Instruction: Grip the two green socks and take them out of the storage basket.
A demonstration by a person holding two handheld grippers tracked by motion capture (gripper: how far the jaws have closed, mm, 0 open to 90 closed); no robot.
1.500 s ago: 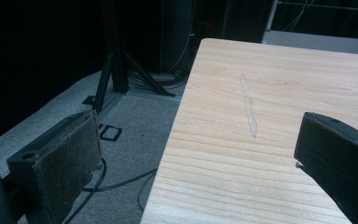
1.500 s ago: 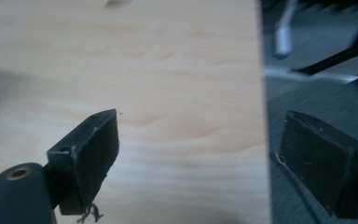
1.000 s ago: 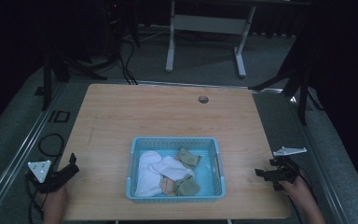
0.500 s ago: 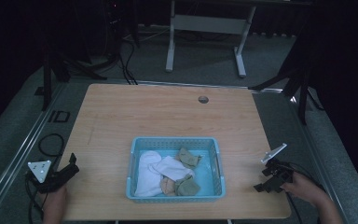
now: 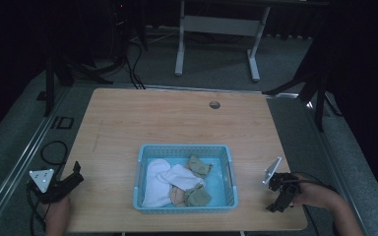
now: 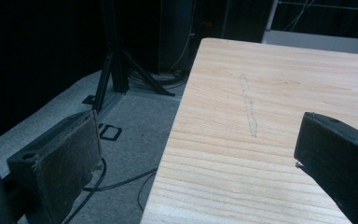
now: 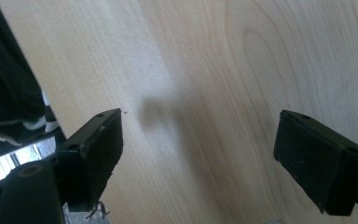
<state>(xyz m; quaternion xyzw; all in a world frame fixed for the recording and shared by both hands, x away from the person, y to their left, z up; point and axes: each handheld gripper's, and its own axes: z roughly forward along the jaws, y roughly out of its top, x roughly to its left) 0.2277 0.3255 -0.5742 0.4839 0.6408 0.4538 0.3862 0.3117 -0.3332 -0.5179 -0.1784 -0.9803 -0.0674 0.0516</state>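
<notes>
A blue plastic basket (image 5: pixel 182 148) sits on the wooden table (image 5: pixel 177 123) near the front edge. It holds a white cloth (image 5: pixel 158 180), two olive pieces (image 5: pixel 199 166) and a peach piece (image 5: pixel 177 195). My left gripper (image 5: pixel 78 174) rests at the table's front left corner, open, with the bare table edge between its jaws (image 6: pixel 200 128). To the right of the basket, my right gripper (image 5: pixel 274 205) tilts down at bare wood. It is open with nothing between its jaws (image 7: pixel 198 133), which have just been closing a little.
A round cable hole (image 5: pixel 214 104) marks the table's far side. Beyond the table stand a white desk frame (image 5: pixel 216 24) and dark stands (image 5: pixel 320 83). A black cable (image 5: pixel 49 147) loops on the grey floor at the left.
My right gripper has shifted left toward the basket and tipped over, so that its grey plate now stands on edge and its jaws point down at the wood. The left gripper has stayed put.
</notes>
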